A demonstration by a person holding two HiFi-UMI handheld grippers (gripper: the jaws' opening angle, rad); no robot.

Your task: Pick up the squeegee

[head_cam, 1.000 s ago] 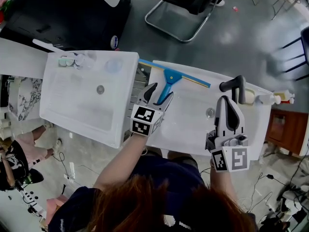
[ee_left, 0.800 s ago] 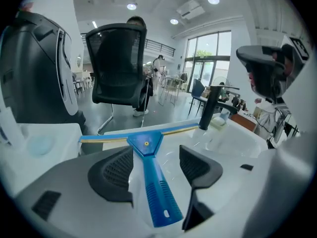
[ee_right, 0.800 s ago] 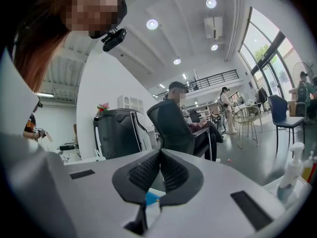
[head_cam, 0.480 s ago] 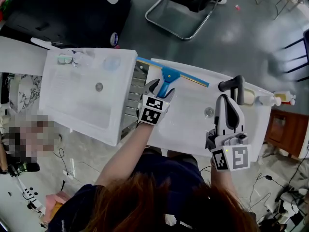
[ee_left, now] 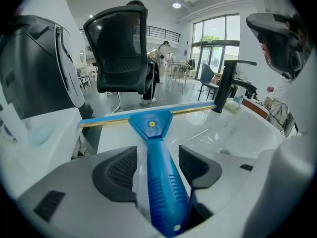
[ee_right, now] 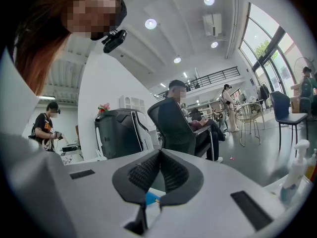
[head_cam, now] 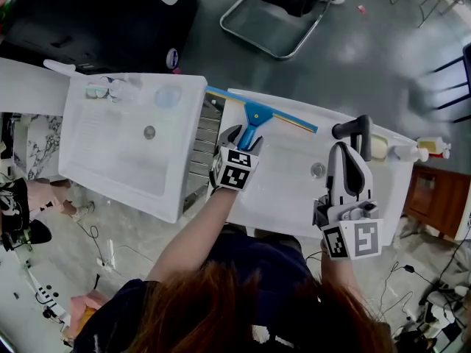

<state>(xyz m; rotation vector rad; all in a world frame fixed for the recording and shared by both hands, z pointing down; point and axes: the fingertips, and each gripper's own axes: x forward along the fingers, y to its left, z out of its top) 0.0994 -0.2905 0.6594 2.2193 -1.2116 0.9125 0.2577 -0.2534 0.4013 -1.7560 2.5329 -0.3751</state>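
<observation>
Forward since a second ago, the left gripper (head_cam: 246, 140) now straddles the ribbed handle of the blue plastic squeegee (head_cam: 257, 115). The squeegee lies on the far rim of the white basin (head_cam: 291, 179), upper centre of the head view, its blade along the edge. In the left gripper view the jaws stand apart, with a gap on each side of the handle: released, not yet clamped. The right gripper (head_cam: 346, 151), lower right, is clenched on nothing. The squeegee looks light and stiff. The ribbed mid-handle seems the surest hold; nearer the tip it could pivot.
</observation>
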